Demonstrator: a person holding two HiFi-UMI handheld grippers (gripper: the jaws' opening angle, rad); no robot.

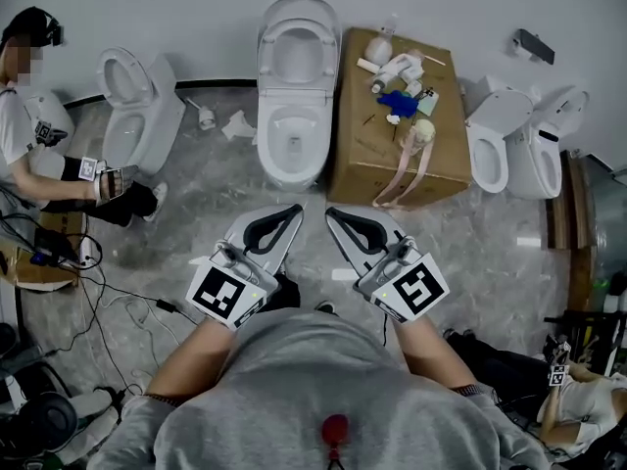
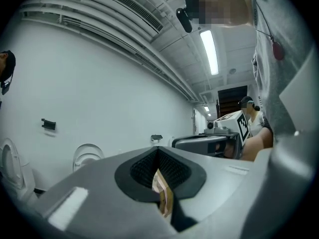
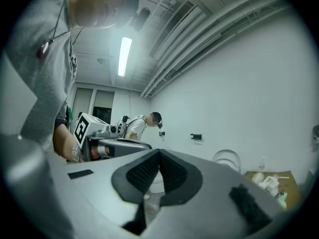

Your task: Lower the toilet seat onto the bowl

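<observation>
The white toilet stands against the far wall at the top middle of the head view, its bowl (image 1: 292, 137) uncovered. Its seat (image 1: 298, 39) is raised and leans back on the wall. Both grippers hover over the floor in front of it, well short of the bowl. My left gripper (image 1: 297, 208) and my right gripper (image 1: 330, 211) point toward the toilet with their tips close together, both shut and holding nothing. The raised seat (image 2: 87, 158) shows left of my left gripper (image 2: 158, 151). In the right gripper view, that seat (image 3: 227, 159) shows right of my right gripper (image 3: 159, 153).
A cardboard box (image 1: 364, 155) with bottles and a doll on top stands right of the toilet. Another toilet (image 1: 137, 106) and a crouching person (image 1: 29, 135) are at the left, two more toilets (image 1: 519, 140) at the right. Cables (image 1: 98, 302) lie on the floor at the left.
</observation>
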